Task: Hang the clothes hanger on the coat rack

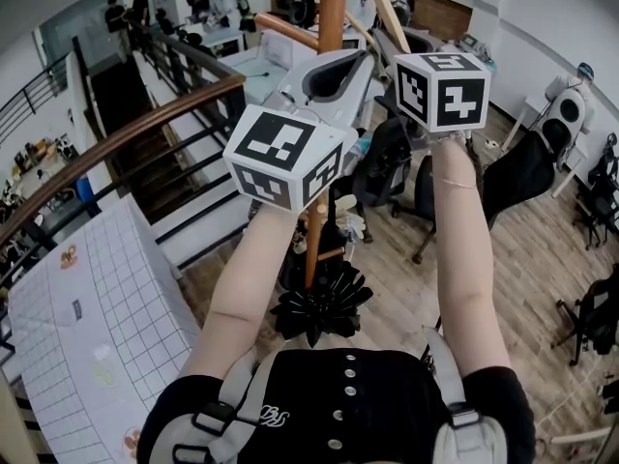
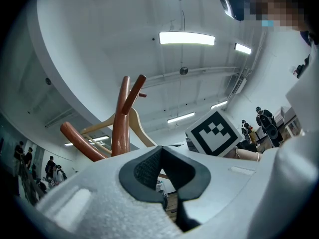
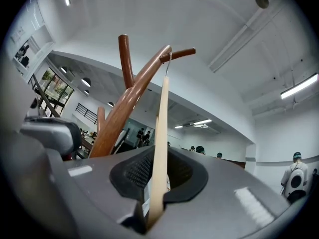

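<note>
Hanger point(image 3: 160, 128) hook looks seated over a coat rack point(image 3: 122, 111) peg, right tool point(image 3: 157, 156) clamped narrow on the hanger's wooden arm, left tool point(image 2: 162, 152) closed and empty; remaining: release, withdraw.

Black buttoned top point(image 1: 387, 404), grey straps point(image 1: 228, 387), grey left gripper point(image 2: 160, 153), right gripper point(image 3: 158, 156)

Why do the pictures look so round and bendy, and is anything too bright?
Head view: the wide lens bows the railing. Left gripper view: black rounded corners, the ceiling light glares white, a pixel patch sits top right. Right gripper view: black corners too, the hanger looks sharp.
</note>
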Available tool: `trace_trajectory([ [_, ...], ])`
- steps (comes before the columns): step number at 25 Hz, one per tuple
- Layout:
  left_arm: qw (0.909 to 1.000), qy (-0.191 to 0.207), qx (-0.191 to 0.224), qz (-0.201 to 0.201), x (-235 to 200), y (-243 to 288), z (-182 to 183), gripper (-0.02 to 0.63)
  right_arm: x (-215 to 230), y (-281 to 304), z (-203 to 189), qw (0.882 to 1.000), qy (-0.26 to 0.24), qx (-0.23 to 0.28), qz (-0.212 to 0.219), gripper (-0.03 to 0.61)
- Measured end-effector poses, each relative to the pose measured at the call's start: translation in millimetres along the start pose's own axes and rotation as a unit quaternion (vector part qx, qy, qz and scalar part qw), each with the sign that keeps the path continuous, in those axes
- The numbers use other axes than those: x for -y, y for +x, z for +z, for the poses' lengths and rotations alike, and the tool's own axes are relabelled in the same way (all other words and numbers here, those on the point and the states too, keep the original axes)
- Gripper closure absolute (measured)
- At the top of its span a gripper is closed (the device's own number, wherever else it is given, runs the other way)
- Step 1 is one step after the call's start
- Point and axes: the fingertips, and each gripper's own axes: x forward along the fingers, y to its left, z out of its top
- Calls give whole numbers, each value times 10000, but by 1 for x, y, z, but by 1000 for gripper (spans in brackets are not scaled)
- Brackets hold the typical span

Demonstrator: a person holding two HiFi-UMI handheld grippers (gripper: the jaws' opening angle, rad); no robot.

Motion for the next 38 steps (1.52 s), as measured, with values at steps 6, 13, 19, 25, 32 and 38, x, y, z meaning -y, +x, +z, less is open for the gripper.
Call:
trace_trajectory([
  [6,9999,-104,-48,-18,3,-1,-7,615,-7,-21,15,9994,74,339,35,515],
  [13,9997,-197,-102,-126,18,-2,-11,615,-15,-52,27,9978,174,625,107,482],
  [19,9996,-192,-132,-159,27,-11,-10,614,-26,-78,42,9952,207,945,174,451],
  [25,9995,-240,-143,-154,32,-18,-9,615,-32,-101,45,9935,245,1098,162,442],
  [32,9991,-315,-133,-256,41,-22,-7,614,-36,-124,46,9924,248,1197,135,430],
  [38,9980,-438,-208,-394,49,-22,-17,614,-43,-138,40,9915,200,1283,124,419],
])
